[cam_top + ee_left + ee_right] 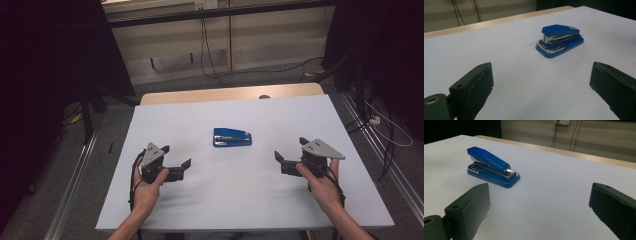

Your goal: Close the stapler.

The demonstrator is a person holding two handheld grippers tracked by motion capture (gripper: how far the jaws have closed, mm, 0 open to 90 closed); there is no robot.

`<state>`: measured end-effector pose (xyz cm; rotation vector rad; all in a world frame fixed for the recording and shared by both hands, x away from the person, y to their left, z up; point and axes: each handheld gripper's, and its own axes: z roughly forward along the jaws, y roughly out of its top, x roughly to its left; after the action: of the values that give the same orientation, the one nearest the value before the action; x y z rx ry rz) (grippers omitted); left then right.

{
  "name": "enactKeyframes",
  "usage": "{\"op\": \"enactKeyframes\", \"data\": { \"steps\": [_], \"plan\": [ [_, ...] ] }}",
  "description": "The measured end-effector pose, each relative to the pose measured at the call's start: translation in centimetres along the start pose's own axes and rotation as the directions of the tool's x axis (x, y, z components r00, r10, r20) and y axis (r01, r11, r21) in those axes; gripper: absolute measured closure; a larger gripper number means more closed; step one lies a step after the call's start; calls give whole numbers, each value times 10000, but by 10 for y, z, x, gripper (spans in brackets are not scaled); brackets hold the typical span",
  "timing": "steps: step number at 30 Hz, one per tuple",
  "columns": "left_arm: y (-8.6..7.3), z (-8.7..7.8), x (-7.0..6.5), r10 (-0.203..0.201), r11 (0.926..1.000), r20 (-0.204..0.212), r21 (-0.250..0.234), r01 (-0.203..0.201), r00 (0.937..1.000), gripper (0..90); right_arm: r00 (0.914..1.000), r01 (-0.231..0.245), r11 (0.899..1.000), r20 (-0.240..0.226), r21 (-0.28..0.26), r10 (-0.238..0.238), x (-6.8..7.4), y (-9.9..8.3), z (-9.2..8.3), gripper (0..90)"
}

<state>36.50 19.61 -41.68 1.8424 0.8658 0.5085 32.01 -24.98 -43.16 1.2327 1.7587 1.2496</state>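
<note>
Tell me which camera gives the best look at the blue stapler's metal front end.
The left gripper view: the blue stapler faces that camera, so its chrome front and the gap under its top arm show plainly. The right gripper view shows the stapler side-on, with its metal tip pointing away. The high view shows its top, small, from above.

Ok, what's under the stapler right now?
The blue stapler lies flat on the white table cover, with nothing else beside its base. Whatever is directly beneath its base is hidden. Both grippers, left and right, are open and apart from it.
</note>
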Motion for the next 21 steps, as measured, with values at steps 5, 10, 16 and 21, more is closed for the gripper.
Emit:
{"op": "enactKeyframes", "data": {
  "steps": [5, 10, 16, 21],
  "plan": [
    [-2, -14, 2, -133, 9999, -113, -112, 132, 9998, 50, 10000, -13, 10000, 67, 53, 13, -2, -3, -9, 35],
    [-8, -29, 6, -206, 9998, -380, 20, 207, 9991, 50, 9997, -207, 9998, 154, 67, 206, -5, -6, -20, 35],
    [-14, -44, 6, -188, 9998, -588, 12, 189, 9981, 49, 9985, -512, 9984, 221, 220, 507, -6, -10, -29, 39],
    [-18, -58, 0, -49, 9999, -687, 126, 58, 9976, 46, 9979, -558, 9984, 340, 104, 555, -7, -13, -36, 44]
  ]
}}
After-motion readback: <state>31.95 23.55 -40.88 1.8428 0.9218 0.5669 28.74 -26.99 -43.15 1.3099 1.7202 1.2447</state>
